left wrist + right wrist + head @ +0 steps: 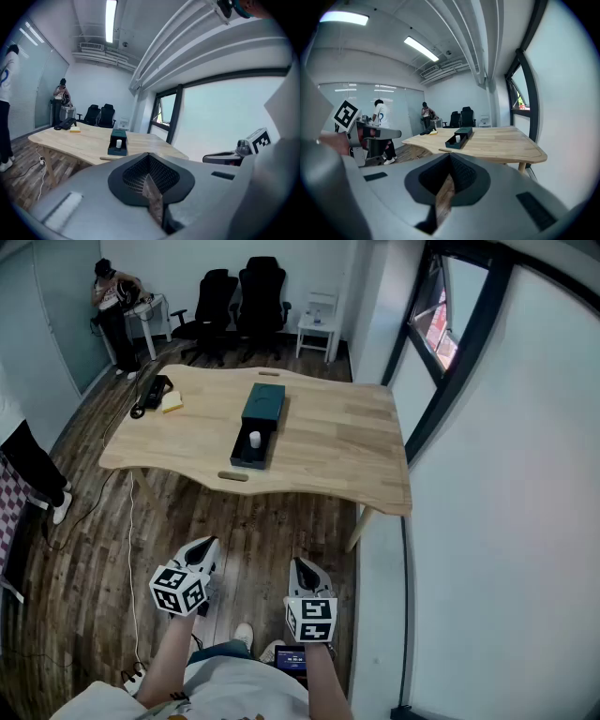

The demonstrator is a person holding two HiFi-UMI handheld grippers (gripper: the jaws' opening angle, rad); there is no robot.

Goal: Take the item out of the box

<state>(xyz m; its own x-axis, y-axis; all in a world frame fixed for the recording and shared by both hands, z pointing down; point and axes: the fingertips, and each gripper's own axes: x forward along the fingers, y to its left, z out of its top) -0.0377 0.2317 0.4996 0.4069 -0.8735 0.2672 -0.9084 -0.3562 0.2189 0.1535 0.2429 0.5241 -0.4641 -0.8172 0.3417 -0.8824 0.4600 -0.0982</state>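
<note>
both grippers sit nearest, held low over the wooden floor [253,521] and well short of the table. the left gripper [202,554] has its jaws pressed together with nothing between them, and the right gripper [305,570] looks the same, closed and empty. by my reading the task has not started yet; this is the approach.

next comes one wooden table [375,456], and on it one dark green box [263,401] lying lengthwise with its near end open. one small white item [254,439] stands upright inside that open part, untouched. the next move probably calls for stepping up to the table, opening one pair of jaws wide enough for the white item, and perhaps steadying the box with the other gripper.

further along the table lie one black device [150,395] and one yellow pad [172,402], just beside each other. beyond stand two black chairs [239,296], one white side table [317,329], one person [114,296] at the far corner and another person [33,465] at the left edge.
</note>
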